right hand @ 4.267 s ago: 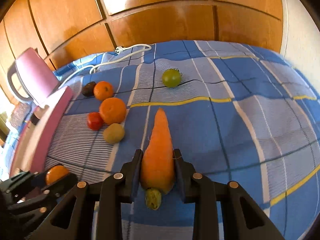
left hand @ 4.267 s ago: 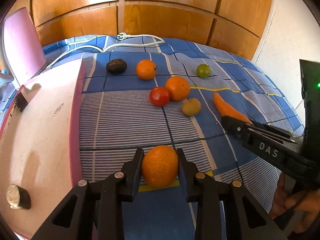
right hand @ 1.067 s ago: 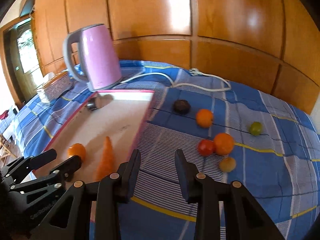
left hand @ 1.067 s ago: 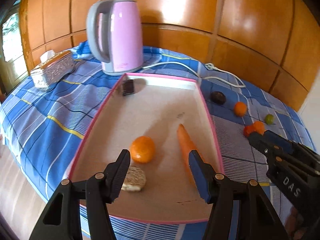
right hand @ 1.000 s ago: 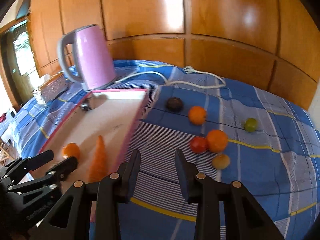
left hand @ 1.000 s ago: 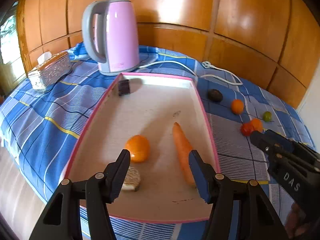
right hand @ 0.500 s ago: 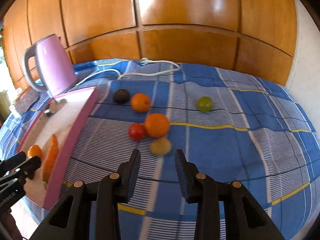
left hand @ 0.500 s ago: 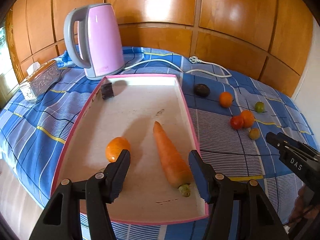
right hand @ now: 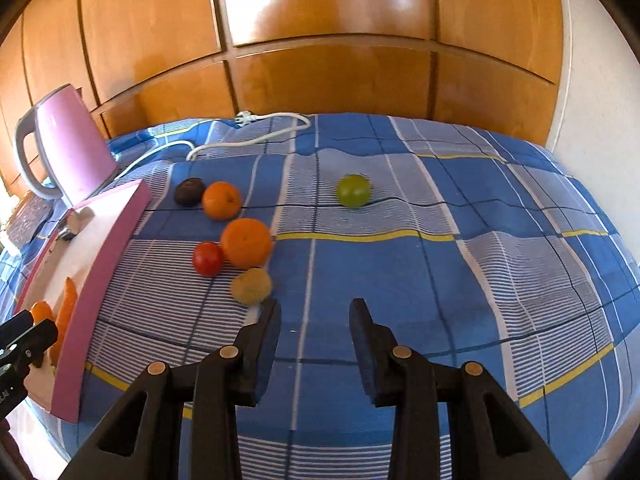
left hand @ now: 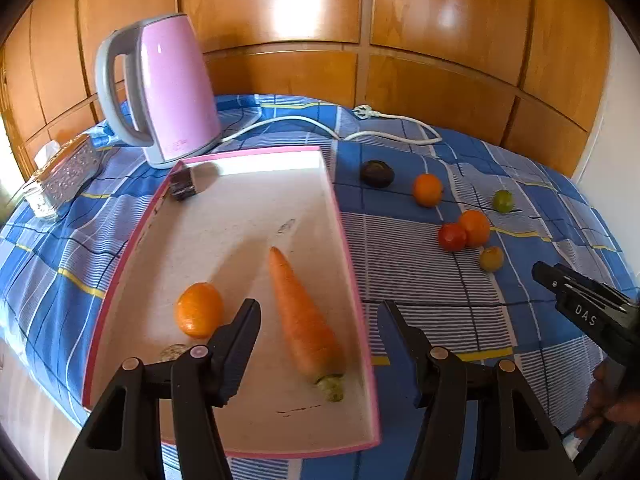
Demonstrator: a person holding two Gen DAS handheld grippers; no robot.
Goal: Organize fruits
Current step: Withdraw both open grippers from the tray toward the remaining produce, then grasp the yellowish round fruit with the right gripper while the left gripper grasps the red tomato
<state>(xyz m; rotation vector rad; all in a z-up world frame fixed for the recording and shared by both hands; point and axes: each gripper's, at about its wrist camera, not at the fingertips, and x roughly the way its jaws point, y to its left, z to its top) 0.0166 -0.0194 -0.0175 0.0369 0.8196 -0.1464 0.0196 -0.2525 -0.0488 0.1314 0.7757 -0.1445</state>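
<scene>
Glossy wooden wall panels (left hand: 280, 20) catch bright light behind a blue plaid tablecloth (right hand: 440, 280).

Carrot (left hand: 304, 316) right of orange (left hand: 199, 315) in tray (left hand: 348, 240); apparently kettle (left hand: 164, 88) behind.

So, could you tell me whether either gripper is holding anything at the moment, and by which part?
Nothing is held. The left gripper is open above the tray, and the right gripper is open over the cloth, near the yellowish fruit.

Blue checked tablecloth (right hand: 460, 280) bearing, ahead-left of the right claw (right hand: 314, 320): pink tray (right hand: 108, 264), kettle (right hand: 68, 148), white cord (right hand: 248, 136), loose fruits; green fruit (right hand: 353, 190) ahead.
</scene>
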